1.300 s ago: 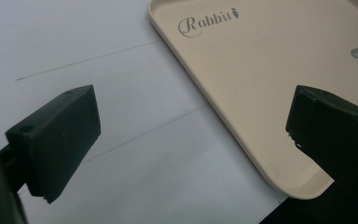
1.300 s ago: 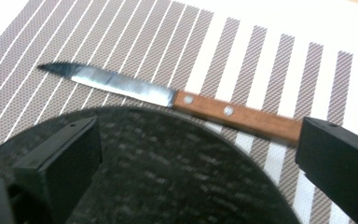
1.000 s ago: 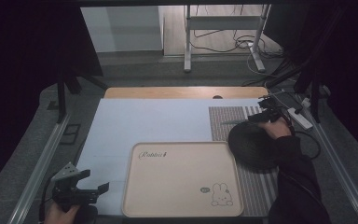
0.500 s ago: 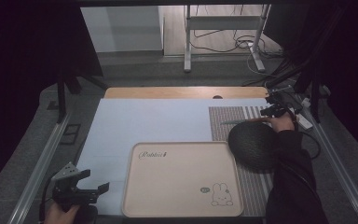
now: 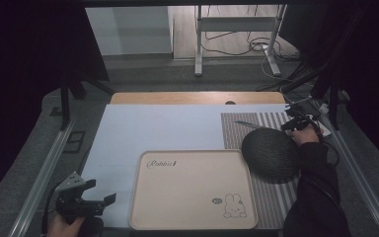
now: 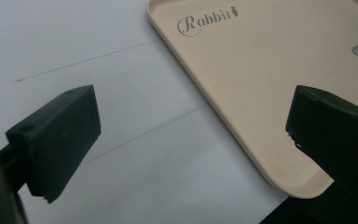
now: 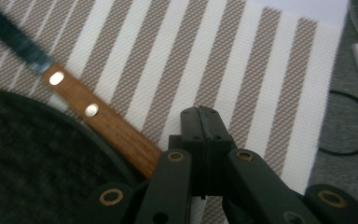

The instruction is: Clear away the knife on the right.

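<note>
1. Pale sheeting covers the worktop (image 5: 177,126), and at its near left corner the left gripper (image 5: 86,197) hangs with its jaws spread wide and nothing between them, beside the cream rabbit tray (image 5: 192,190) that lies along the near edge.
2. Toward the right edge a striped mat (image 5: 256,126) carries a dark round mat (image 5: 271,154) and, just beyond it, a knife (image 7: 93,112) with a wooden handle; in the right gripper view the handle touches the round mat's rim and may be partly tucked under it.
3. At the far right, the right gripper (image 7: 200,116) sits just beside the end of the handle with its jaws pressed together on nothing.
4. Risk, as I judge it: closed jaws beside the handle cannot take it, so a push from here would only nudge the knife, skidding it across the striped weave or driving it further against the round mat.
5. A second risk: a grip at the very end of the handle would let the blade swing or drop.
6. Compared with a second ago, the right gripper's jaws have just closed with nothing between them, and the hand has shifted toward the far right edge; the left gripper has kept its place.
</note>
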The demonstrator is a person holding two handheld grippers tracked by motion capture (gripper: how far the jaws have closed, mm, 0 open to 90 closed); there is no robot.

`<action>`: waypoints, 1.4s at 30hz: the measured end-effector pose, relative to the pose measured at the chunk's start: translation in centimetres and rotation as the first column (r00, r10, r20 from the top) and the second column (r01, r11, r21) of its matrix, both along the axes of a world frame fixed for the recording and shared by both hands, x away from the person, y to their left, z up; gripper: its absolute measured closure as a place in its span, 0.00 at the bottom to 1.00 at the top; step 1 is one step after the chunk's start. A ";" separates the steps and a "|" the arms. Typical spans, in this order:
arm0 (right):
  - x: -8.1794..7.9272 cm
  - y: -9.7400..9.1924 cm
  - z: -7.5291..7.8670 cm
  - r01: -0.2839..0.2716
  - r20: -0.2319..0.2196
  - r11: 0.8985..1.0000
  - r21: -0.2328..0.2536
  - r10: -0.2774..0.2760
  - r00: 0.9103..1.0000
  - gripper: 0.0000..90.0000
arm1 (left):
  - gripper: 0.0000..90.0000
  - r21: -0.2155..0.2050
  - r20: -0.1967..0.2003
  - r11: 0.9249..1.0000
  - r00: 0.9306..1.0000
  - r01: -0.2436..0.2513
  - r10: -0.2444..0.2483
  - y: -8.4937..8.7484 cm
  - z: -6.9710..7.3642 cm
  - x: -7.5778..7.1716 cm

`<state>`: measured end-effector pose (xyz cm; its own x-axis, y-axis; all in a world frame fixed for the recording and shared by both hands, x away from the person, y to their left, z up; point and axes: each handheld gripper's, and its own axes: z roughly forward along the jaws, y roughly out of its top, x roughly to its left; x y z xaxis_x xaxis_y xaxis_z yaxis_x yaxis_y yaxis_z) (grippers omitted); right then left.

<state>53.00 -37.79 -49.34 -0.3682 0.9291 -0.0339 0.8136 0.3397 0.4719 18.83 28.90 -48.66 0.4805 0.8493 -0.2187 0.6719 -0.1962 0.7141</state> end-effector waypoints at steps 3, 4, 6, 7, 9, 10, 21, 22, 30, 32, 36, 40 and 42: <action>-0.5 0.0 0.2 -0.022 -0.043 1.000 0.002 0.022 0.999 0.99 | 0.03 0.001 0.000 1.000 1.000 0.000 0.000 0.0 0.0 0.0; -0.6 0.1 0.2 -0.030 -0.056 1.000 0.000 0.029 0.998 0.99 | 0.03 0.001 0.000 1.000 1.000 0.001 -0.001 0.0 0.0 0.0; -0.7 0.1 0.3 -0.034 -0.062 0.999 0.005 0.034 0.997 0.99 | 0.03 0.002 0.000 1.000 1.000 0.001 -0.001 0.0 0.0 0.0; -0.8 0.1 0.3 -0.026 -0.064 1.000 0.000 0.025 0.998 0.99 | 0.03 0.002 -0.001 1.000 1.000 0.001 -0.001 0.0 0.0 0.0; -0.8 0.0 0.3 -0.022 -0.070 1.000 0.000 0.022 0.997 0.99 | 0.03 0.003 0.000 1.000 1.000 0.001 -0.001 0.0 0.0 0.0; -0.8 0.0 0.3 -0.023 -0.071 1.000 0.000 0.023 0.997 0.99 | 0.03 0.003 0.000 1.000 1.000 0.001 -0.001 0.0 0.0 0.0; -0.3 2.2 2.1 -0.017 0.043 0.999 0.030 0.016 0.999 0.41 | 0.03 0.004 0.000 1.000 1.000 0.001 -0.001 -0.1 0.0 0.0; -0.2 2.6 2.1 -0.015 0.042 0.999 0.033 0.014 0.999 0.35 | 0.03 0.004 0.000 1.000 1.000 0.001 -0.001 -0.1 0.0 0.0; 0.6 6.0 1.4 -0.056 -0.013 0.997 0.062 0.057 0.998 0.03 | 0.03 0.000 -0.002 1.000 1.000 -0.001 0.001 0.0 0.0 0.0; 1.0 6.7 1.2 -0.055 -0.039 0.995 0.082 0.058 0.998 0.00 | 0.03 -0.001 -0.002 1.000 1.000 -0.001 0.001 0.0 0.0 0.0; 1.9 8.2 0.5 -0.044 -0.068 0.998 0.049 0.047 0.997 0.00 | 0.03 -0.005 -0.004 1.000 1.000 -0.003 0.003 0.0 0.0 0.1; 2.2 8.7 0.0 -0.059 -0.086 0.998 0.035 0.061 0.994 0.00 | 0.03 -0.005 -0.004 1.000 1.000 -0.003 0.003 0.1 0.0 0.1; 2.4 8.7 -0.3 -0.062 -0.093 0.998 0.022 0.064 0.994 0.00 | 0.03 -0.004 -0.004 1.000 1.000 -0.003 0.003 0.0 0.0 0.1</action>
